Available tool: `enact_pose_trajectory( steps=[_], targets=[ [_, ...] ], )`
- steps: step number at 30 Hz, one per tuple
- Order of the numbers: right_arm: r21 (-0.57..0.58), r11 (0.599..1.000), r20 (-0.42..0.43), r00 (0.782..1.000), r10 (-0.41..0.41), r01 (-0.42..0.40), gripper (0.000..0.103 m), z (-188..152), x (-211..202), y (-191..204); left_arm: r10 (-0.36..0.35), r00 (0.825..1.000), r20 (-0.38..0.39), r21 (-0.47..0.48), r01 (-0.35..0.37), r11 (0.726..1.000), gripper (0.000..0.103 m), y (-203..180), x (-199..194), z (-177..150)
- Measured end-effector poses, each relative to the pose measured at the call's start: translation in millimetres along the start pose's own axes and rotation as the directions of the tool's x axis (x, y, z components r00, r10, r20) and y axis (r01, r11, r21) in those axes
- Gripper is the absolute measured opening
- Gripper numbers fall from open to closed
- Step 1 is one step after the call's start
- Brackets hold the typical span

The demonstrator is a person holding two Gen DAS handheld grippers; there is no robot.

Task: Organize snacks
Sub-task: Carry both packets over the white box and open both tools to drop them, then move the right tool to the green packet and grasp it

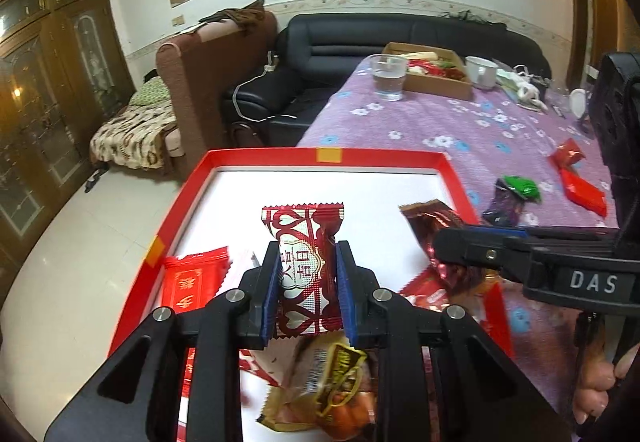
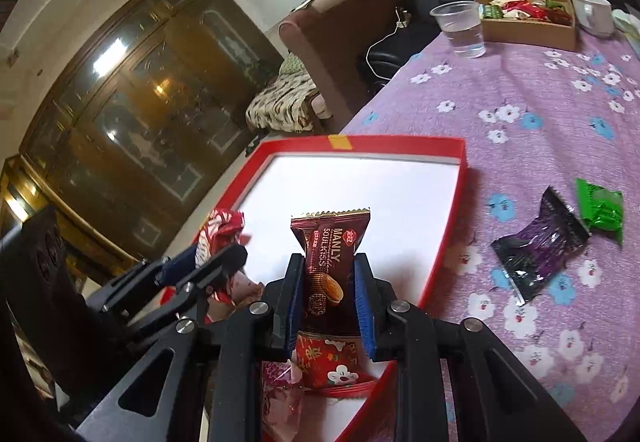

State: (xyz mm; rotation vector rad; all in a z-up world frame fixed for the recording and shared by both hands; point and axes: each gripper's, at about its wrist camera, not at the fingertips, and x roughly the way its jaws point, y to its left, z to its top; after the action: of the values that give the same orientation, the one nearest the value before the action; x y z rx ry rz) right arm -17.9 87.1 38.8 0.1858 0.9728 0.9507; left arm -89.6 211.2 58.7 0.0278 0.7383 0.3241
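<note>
A red-and-white heart-patterned snack packet [image 1: 306, 262] sat clamped between the blue pads of the left gripper [image 1: 306, 274], held above the white floor of the red-rimmed tray [image 1: 264, 156]. The jaws stood only narrowly apart, pressing the wrapper on both sides. A brown biscuit packet [image 2: 330, 262] printed "MANLY" stood upright in the right gripper [image 2: 328, 282], whose pads likewise pinched it from either side – again a narrow opening, filled by the packet, over the tray's near half.

Inside the tray lay more snacks: a flat red packet [image 1: 196, 282] near the left rim, a clear sausage packet [image 1: 328, 390] below the left gripper, and a red packet with a white flower [image 2: 332, 362] under the right gripper. Beside it, a pinkish wrapper [image 2: 280, 398] lay close to the near edge.

Outside the tray, on the purple flowered cloth [image 2: 520, 90] covering the worktop, a dark purple packet [image 2: 536, 246] and a green packet [image 2: 602, 210] rested just beside each other, and two red packets [image 1: 576, 174] lay further right in the left wrist view. At the far end stood a clear plastic cup [image 2: 460, 28] holding some water, a cardboard box [image 2: 528, 20] of assorted snacks and a white cup [image 2: 594, 14]

Beyond the worktop – a black sofa [image 1: 360, 38], a brown armchair [image 1: 208, 54] and a dark wooden cabinet [image 2: 132, 98] with glass doors
</note>
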Motion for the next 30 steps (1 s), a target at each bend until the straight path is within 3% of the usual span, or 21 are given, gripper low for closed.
enact_pose_trajectory(
  steps=[5, 7, 10, 19, 30],
  targets=[
    [0.013, 1.000, 0.004, 1.000, 0.009, -0.009, 0.027, -2.7, -2.4, -7.8, 0.029, 0.999, -0.014, 0.005, -0.029, 1.000, 0.031, -1.0, 5.6, -2.4],
    [0.013, 1.000, 0.011, 1.000, 0.015, -0.015, 0.027, -4.1, -4.7, -8.7, 0.057, 0.998, -0.011, 0.001, -0.057, 0.998, 0.054, -0.2, 5.9, -2.7],
    [0.014, 1.000, 0.024, 0.999, 0.027, -0.028, 0.027, -4.8, -9.3, -11.4, 0.098, 0.995, 0.003, -0.002, -0.098, 0.995, 0.067, 0.6, 4.4, -1.8],
    [0.114, 0.993, 0.075, 0.997, 0.025, -0.033, 0.028, 1.8, -27.8, -44.4, 0.131, 0.991, -0.009, 0.015, -0.131, 0.991, 0.071, -3.9, 6.3, -3.1],
    [0.282, 0.959, 0.184, 0.980, -0.071, 0.016, 0.037, 14.2, -70.2, -104.5, 0.144, 0.989, -0.021, 0.040, -0.143, 0.989, 0.079, -13.3, 7.9, -4.6]
  ],
)
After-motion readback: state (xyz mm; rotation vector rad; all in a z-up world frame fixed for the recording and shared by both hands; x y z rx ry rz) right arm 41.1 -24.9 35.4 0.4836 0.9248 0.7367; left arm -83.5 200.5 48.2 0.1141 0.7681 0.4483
